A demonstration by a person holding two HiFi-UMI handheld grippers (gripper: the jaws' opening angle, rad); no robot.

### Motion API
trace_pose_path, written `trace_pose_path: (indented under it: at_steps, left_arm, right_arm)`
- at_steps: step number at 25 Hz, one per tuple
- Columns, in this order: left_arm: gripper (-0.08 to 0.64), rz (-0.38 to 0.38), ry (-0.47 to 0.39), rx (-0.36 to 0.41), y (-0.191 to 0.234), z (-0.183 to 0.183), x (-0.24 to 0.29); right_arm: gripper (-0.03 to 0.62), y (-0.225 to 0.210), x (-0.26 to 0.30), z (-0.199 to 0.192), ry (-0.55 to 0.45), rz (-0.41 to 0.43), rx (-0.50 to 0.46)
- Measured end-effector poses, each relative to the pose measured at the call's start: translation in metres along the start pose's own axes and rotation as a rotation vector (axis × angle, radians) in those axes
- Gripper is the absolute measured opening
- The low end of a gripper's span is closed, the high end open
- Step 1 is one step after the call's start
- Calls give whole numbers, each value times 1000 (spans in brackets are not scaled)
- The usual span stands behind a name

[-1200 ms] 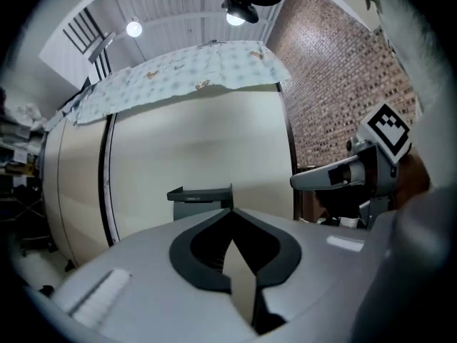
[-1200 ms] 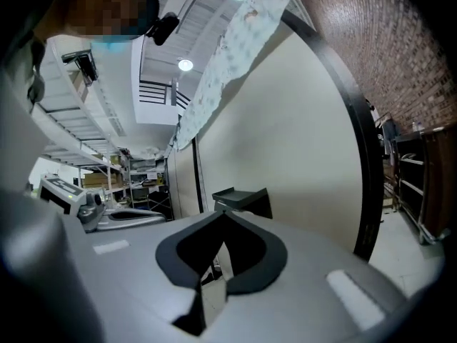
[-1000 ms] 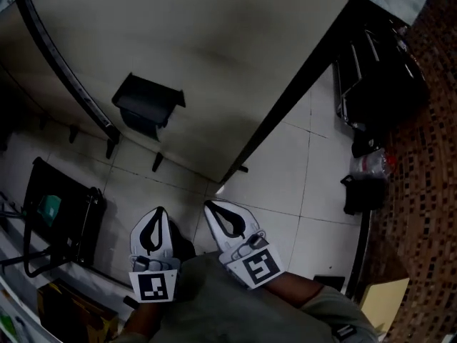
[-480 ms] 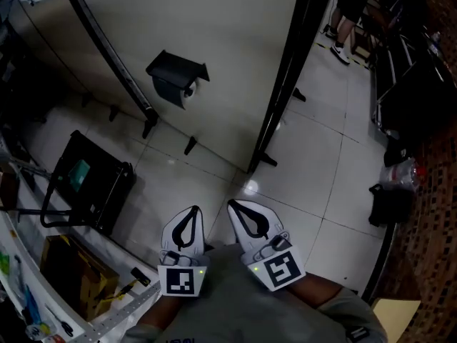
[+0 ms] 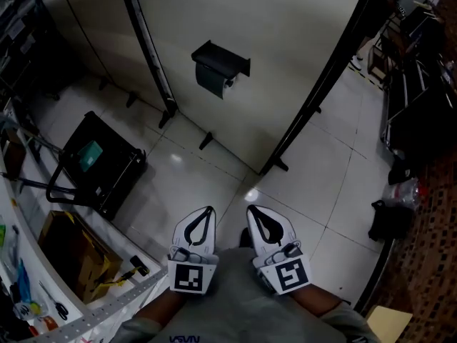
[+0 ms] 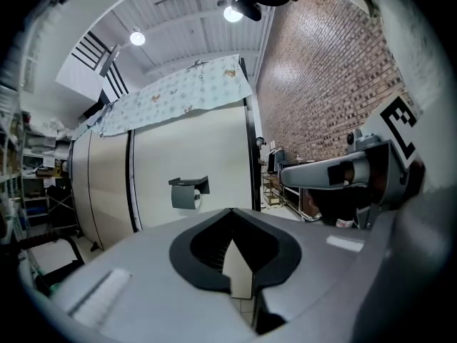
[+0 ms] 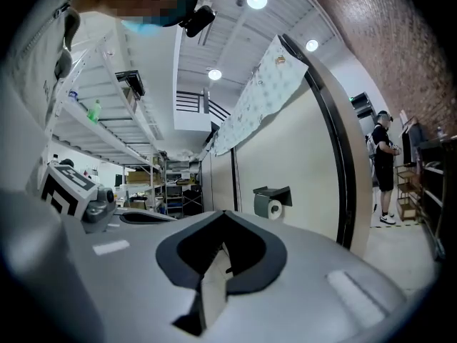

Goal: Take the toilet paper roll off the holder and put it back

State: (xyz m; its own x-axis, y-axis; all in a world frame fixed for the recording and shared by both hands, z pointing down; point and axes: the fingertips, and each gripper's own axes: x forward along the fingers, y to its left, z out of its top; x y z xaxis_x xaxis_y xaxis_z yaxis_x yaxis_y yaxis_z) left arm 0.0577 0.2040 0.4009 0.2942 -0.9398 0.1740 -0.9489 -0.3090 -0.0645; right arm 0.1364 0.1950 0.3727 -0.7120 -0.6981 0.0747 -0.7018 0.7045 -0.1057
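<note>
A black holder [image 5: 220, 58] is fixed to a cream partition wall [image 5: 285, 63], with the toilet paper roll [image 5: 213, 79] hanging under its lid. The roll also shows far ahead in the left gripper view [image 6: 187, 198] and the right gripper view [image 7: 270, 209]. My left gripper [image 5: 206, 213] and right gripper [image 5: 253, 211] are held side by side close to my body, well short of the wall. Both are shut with nothing between their jaws.
A black cart [image 5: 100, 164] stands on the white tiled floor at the left, beside a cardboard box [image 5: 75, 256] and a workbench edge with tools. Dark bags [image 5: 391, 220] lie at the right by a brick wall. A person [image 7: 383, 164] stands beyond the partition.
The holder has drifted from the left of the head view toward its top centre and looks nearer. Both grippers stay shut and together as I move across the floor.
</note>
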Motion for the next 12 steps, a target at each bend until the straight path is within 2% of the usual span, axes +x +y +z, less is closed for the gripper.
trace_pose_path:
  at_steps: [7,12]
  left_arm:
    - [5,-34,5,-11,8,-6,-5]
    - [5,-26,11,-15,15,-8,-4]
  right_arm:
    - [0,14,8,-12,49,-21,-17]
    - [0,14,12,-14,52,-37,-5]
